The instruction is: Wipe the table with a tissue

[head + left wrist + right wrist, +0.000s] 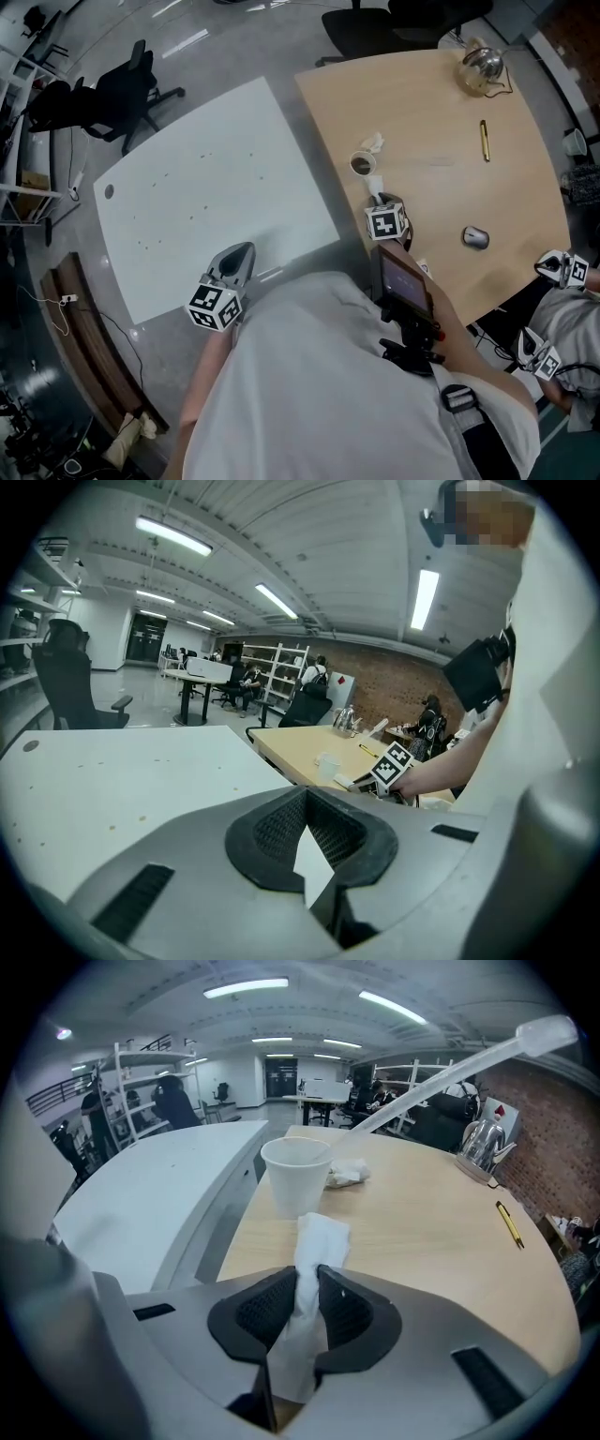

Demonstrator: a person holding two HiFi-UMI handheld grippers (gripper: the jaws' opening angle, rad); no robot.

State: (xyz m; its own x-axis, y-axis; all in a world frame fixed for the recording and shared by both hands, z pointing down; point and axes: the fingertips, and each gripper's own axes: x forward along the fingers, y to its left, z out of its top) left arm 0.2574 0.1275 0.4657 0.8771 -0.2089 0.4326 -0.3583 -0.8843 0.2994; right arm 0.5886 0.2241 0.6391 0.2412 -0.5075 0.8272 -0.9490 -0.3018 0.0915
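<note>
The white bench (187, 187) fills the left of the head view, with a few small dark specks scattered over its top. A wooden bench (431, 112) stands against its right side. The person in a white shirt (328, 394) leans over the near edges of both. A black office chair (122, 94) stands on the floor beyond the white bench.

The left gripper (240, 255) is held over the near edge of the white bench. In the left gripper view, its jaws meet at the tips with nothing between them (306, 799), and only the pale bench top shows through the slit below.

The right gripper (380, 199) is over the wooden bench, close to that bench's left edge. Its jaws are clamped on a white tissue (319, 1241). The tissue sticks out past the jaw tips in a crumpled tuft and hangs down behind them. I cannot tell whether the tuft touches the wood.

A metal kettle (481, 67) sits at the far side of the wooden bench. A white paper cup (296, 1174) stands just ahead of the held tissue, and a second, crumpled tissue (347, 1174) lies close behind the cup. A small grey cylinder (475, 237) lies to the right of the right gripper. A yellow pen (485, 141) lies well apart from the cup, further right.
</note>
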